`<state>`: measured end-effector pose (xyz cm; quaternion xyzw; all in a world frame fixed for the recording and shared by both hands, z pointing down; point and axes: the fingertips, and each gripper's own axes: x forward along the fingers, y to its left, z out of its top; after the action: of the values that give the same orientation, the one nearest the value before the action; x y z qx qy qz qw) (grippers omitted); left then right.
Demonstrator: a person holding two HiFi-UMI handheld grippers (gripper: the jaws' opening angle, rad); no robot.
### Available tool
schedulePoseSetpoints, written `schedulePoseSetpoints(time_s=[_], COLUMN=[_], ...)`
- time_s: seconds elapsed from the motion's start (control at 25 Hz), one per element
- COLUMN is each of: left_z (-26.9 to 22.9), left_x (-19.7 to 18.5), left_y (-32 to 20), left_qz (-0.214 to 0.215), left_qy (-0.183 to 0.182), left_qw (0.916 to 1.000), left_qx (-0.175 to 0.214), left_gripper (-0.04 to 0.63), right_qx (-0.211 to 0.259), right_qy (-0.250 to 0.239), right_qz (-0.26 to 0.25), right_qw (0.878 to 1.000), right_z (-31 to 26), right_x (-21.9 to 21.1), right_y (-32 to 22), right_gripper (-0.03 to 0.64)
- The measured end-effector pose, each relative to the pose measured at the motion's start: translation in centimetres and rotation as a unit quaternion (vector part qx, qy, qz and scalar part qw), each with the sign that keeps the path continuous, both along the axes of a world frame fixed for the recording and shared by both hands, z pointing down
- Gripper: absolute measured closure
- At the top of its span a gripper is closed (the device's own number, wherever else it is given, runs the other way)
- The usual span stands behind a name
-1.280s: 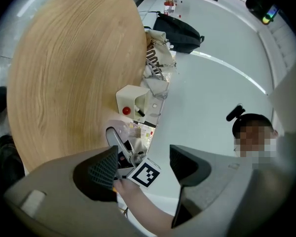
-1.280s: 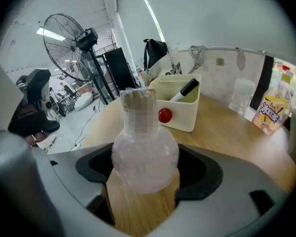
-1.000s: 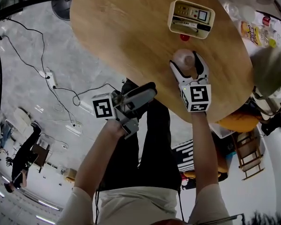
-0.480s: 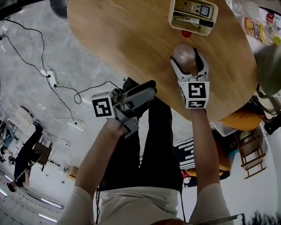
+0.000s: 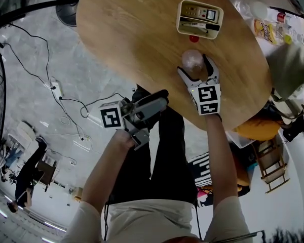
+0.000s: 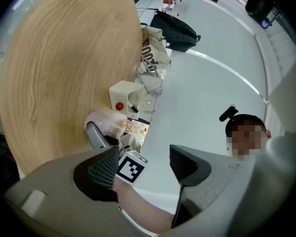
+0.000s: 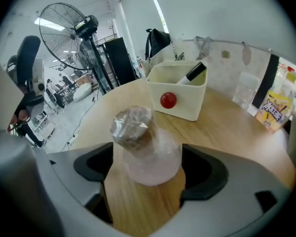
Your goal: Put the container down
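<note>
The container is a clear plastic jar with a brownish wrapped top. It stands upright on the round wooden table. My right gripper reaches around it from the near side, and its jaws are opening. The jar sits between them, with a sliver of table showing at the left pad and the right pad right beside the jar. My left gripper hovers off the table's near edge, above the person's legs. Its jaws stand apart with nothing between them.
A cream box holding a remote and a pen stands just beyond the jar, with a red button on its near side. A snack packet and a beige bag crowd the table's right side. A floor fan stands to the left.
The right gripper's jaws have spread a little around the jar, which stays upright on the table. The left gripper holds the same spot.
</note>
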<state>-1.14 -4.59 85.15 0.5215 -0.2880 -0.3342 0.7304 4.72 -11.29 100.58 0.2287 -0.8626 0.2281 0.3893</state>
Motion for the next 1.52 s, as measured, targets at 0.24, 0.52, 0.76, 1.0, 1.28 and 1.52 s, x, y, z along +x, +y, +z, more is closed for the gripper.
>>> schedulePoseSetpoints(time_s=[0.24, 0.52, 0.76, 1.0, 1.28, 1.52], left_z=[-4.9, -12.5, -20.6, -28.8, -36.9, -44.0], left_x=[-0.8, -1.1, -0.7, 0.4, 1.7, 1.9], left_y=[0.2, -0.9, 0.1, 1.4, 3.7, 5.4], left_qz=[0.009, 0.042, 0.077, 0.13, 0.196, 0.21], left_qy=[0.005, 0.002, -0.005, -0.035, -0.082, -0.123], left_qw=[0.9997, 0.998, 0.9943, 0.9844, 0.962, 0.9387], left_qx=[0.022, 0.047, 0.073, 0.113, 0.171, 0.244], left_gripper=[0.272, 0.272, 0.311, 0.353, 0.413, 0.471], right_qx=[0.007, 0.028, 0.051, 0.07, 0.111, 0.139], right_qy=[0.002, -0.025, -0.052, -0.061, -0.079, -0.087], right_qz=[0.008, 0.065, 0.122, 0.143, 0.174, 0.197], right_qw=[1.0, 0.997, 0.99, 0.985, 0.975, 0.967], right_z=[-6.2, -16.8, -27.9, -38.9, -49.3, -56.2], right_x=[0.4, 0.4, 1.1, 1.2, 1.7, 2.8], right_y=[0.9, 0.0, 1.0, 4.6, 7.8, 10.9], right_gripper=[0.195, 0.205, 0.329, 0.411, 0.463, 0.506])
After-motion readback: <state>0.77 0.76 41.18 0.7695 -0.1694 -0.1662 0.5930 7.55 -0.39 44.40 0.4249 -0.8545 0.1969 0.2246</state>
